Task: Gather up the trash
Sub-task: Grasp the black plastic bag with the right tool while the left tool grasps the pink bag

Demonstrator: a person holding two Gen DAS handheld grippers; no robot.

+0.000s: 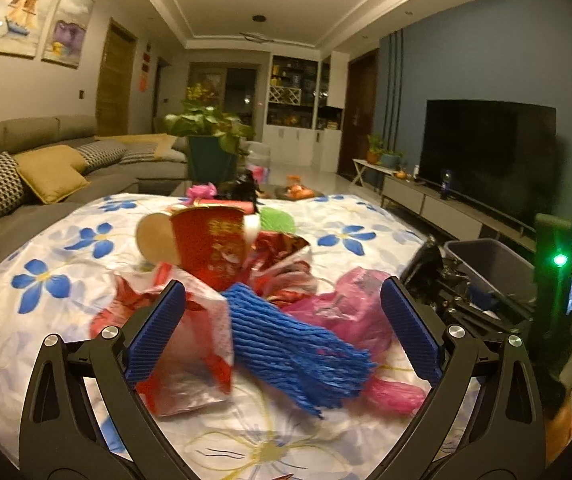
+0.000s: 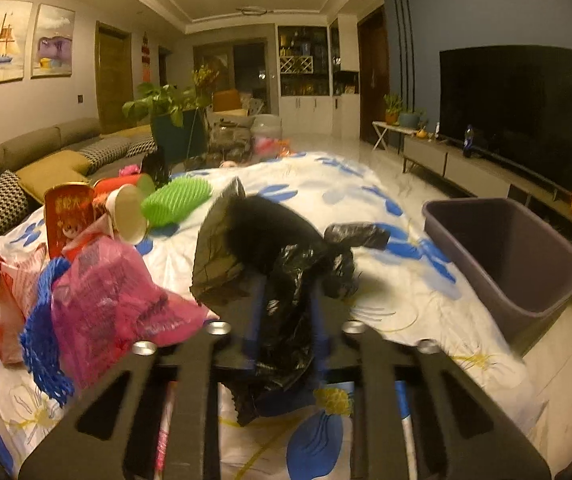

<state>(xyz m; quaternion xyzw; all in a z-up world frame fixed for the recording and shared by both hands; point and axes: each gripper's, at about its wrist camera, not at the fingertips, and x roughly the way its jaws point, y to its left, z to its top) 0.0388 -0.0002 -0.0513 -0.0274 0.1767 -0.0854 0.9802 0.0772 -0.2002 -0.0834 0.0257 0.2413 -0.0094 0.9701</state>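
Trash sits heaped on the counter [image 1: 46, 240], which is covered by a white cloth printed with blue flowers. My left tongs [image 1: 284, 320] stand wide apart over the pile, gripping nothing; between their blue pads I see the blue foam net [image 1: 298, 344] lying across a red-and-white wrapper [image 1: 190, 344], with the pink plastic bag [image 1: 350, 312] just to its right. Behind these the red paper cup [image 1: 210, 248] lies tipped on its side against crumpled red foil, and a green foam net [image 1: 278, 220] rests farther back.

My right tongs [image 2: 286, 304] are closed together on the black plastic bag [image 2: 270, 248], the blue fingers nearly hidden in its folds. That bag looks lifted off the cloth, bunched and blurred, with one loose end trailing toward the right. From the right wrist view the pink plastic bag and blue foam net are at the left, close beside the held bag, and the red paper cup and green foam net stand beyond them.

At the counter's right edge I can see the grey bin [image 2: 502, 248], open-topped; its inside looks dark and I cannot tell what lies in it. It is near the black plastic bag but apart from it. A sofa [image 1: 14, 152] with yellow and patterned cushions runs along the left, and a dark television [image 2: 510, 108] stands on a low unit at the right.
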